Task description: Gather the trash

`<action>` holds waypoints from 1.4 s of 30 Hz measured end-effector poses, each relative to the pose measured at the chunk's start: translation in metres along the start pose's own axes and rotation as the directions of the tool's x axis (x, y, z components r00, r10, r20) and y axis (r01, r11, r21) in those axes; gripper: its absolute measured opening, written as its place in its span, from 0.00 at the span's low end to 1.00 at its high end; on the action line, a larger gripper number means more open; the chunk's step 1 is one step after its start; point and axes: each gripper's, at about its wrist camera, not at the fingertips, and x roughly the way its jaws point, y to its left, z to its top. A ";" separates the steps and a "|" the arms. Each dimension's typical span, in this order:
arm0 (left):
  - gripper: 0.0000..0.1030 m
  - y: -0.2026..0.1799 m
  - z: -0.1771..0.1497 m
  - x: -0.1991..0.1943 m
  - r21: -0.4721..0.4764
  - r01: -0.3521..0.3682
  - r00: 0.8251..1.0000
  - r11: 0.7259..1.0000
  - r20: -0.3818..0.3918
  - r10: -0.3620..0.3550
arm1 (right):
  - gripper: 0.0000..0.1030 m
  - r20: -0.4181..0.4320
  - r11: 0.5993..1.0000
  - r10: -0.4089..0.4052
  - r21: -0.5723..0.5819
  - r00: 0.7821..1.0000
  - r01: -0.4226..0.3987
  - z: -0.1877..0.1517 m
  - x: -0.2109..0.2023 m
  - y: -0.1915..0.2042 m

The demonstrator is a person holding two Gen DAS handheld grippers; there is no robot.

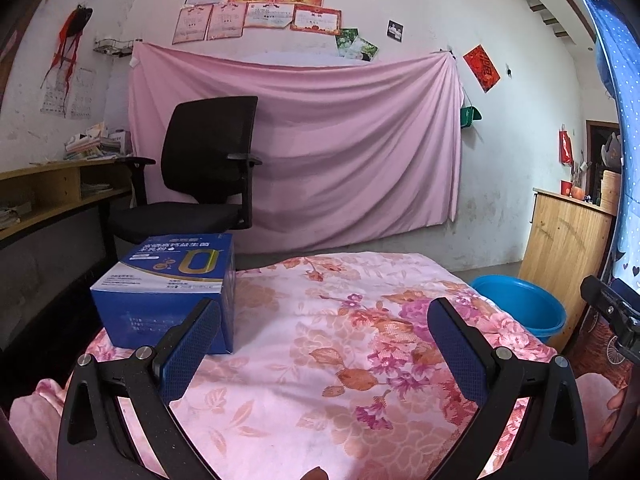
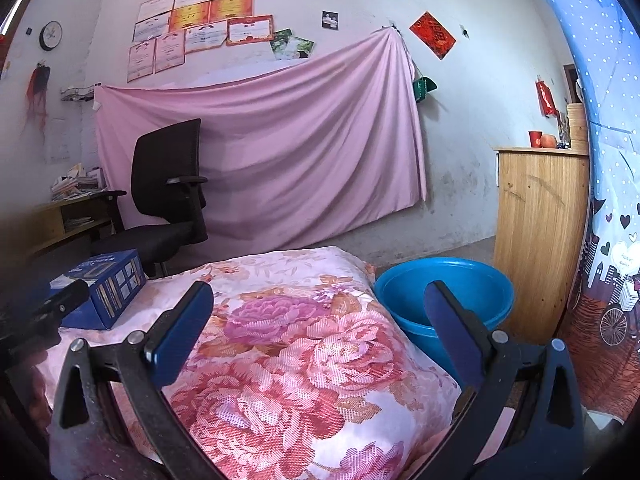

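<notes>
the fingers (image 1: 192, 344) of the left gripper (image 1: 324, 344) stand spread wide, their blue textured pads apart with nothing between them, held low over a floral cloth (image 1: 320, 360) in pink, white and orange. the left-hand finger overlaps the near corner of a blue box (image 1: 168, 288) in the left wrist view; whether it touches the box i cannot tell. the box sits upright on the cloth, near its left edge, printed with white and gold lettering on top.

the right gripper (image 2: 320, 332) is spread just as wide and holds nothing, its pads over a large pink rose in the cloth. from that side the blue box lies off to the left, well apart from the right gripper's fingers.

just beside the cloth's right edge, lower down, stands a blue plastic basin (image 2: 444, 292); its inside looks bare as far as can be seen. the right gripper's right finger crosses in front of its rim.

beyond are a black office chair (image 1: 208, 172), a pink sheet (image 1: 320, 140) pinned across the wall, and a wooden cabinet (image 2: 540, 240) at the right.
</notes>
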 end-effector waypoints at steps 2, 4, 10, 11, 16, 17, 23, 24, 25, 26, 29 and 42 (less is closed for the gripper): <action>0.98 0.001 -0.003 0.001 0.002 -0.004 1.000 1.000 -0.003 0.004 | 1.00 -0.006 1.000 0.005 0.001 1.000 -0.005 -0.002 0.003 0.001; 0.98 0.002 -0.005 0.003 0.003 -0.010 1.000 1.000 -0.012 0.010 | 1.00 -0.011 1.000 0.009 -0.004 1.000 -0.009 -0.003 0.006 0.002; 0.98 0.007 -0.006 0.003 -0.009 -0.013 1.000 1.000 -0.004 0.013 | 1.00 -0.014 0.999 0.026 -0.027 1.000 -0.026 -0.006 0.009 0.008; 0.98 0.007 -0.006 0.003 -0.010 -0.014 1.000 1.000 -0.002 0.014 | 1.00 -0.016 0.999 0.027 -0.030 0.999 -0.028 -0.006 0.010 0.009; 0.98 0.010 -0.006 0.001 -0.013 -0.014 1.000 1.000 0.004 0.014 | 1.00 -0.018 0.999 0.025 -0.029 1.000 -0.026 -0.006 0.010 0.009; 0.98 0.010 -0.006 0.001 -0.013 -0.013 1.000 1.000 0.004 0.013 | 1.00 -0.018 0.999 0.025 -0.028 1.000 -0.026 -0.006 0.010 0.009; 0.98 0.010 -0.006 0.000 -0.013 -0.013 1.000 1.000 0.007 0.013 | 1.00 -0.018 0.999 0.023 -0.024 1.000 -0.024 -0.006 0.010 0.008; 0.98 0.010 -0.006 0.000 -0.013 -0.013 1.000 1.000 0.007 0.013 | 1.00 -0.018 0.999 0.023 -0.024 1.000 -0.024 -0.006 0.010 0.008; 0.98 0.010 -0.006 0.000 -0.014 -0.014 1.000 1.000 0.008 0.014 | 1.00 -0.018 0.999 0.023 -0.024 1.000 -0.023 -0.006 0.010 0.008; 0.98 0.011 -0.006 0.000 -0.014 -0.013 1.000 1.000 0.008 0.014 | 1.00 -0.018 0.999 0.022 -0.024 1.000 -0.023 -0.006 0.010 0.008; 0.98 0.010 -0.006 -0.001 -0.014 -0.015 1.000 1.000 0.011 0.015 | 1.00 -0.019 0.999 0.021 -0.023 1.000 -0.022 -0.006 0.010 0.009; 0.98 0.011 -0.007 -0.001 -0.014 -0.007 1.000 1.000 0.011 0.007 | 1.00 -0.019 0.999 0.025 -0.025 0.999 -0.026 -0.007 0.010 0.008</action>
